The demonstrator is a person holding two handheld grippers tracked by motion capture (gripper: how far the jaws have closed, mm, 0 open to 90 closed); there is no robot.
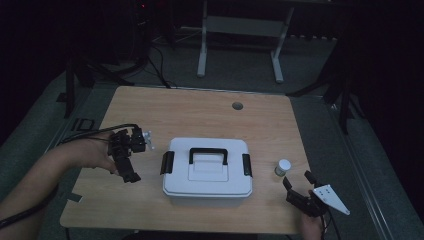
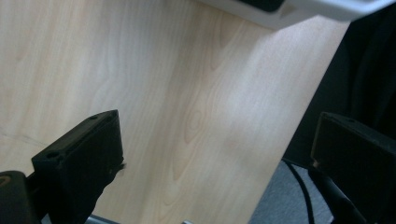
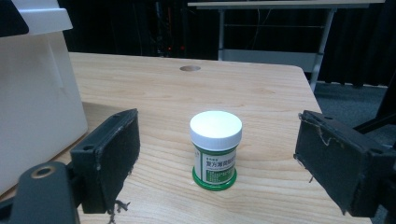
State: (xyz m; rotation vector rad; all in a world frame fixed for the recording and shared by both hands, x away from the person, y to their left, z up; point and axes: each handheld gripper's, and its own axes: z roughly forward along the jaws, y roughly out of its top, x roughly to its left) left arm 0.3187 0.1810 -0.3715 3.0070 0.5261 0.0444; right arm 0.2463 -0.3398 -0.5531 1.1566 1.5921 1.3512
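A white lidded box (image 1: 207, 172) with a black handle (image 1: 208, 154) and black side latches stands mid-table. A small green jar with a white cap (image 1: 282, 167) stands upright to its right. In the right gripper view the jar (image 3: 215, 149) sits ahead, between the lines of the two jaws. My right gripper (image 1: 297, 186) is open near the table's front right corner, a short way from the jar. My left gripper (image 1: 127, 167) is open left of the box, pointing down at bare wood (image 2: 177, 116), with nothing between its jaws.
The wooden table (image 1: 200, 115) has a round cable hole (image 1: 237, 105) near its far edge. The box's white corner (image 2: 289, 11) shows at the top of the left gripper view. A second table's legs (image 1: 202, 45) stand behind on the dark carpet.
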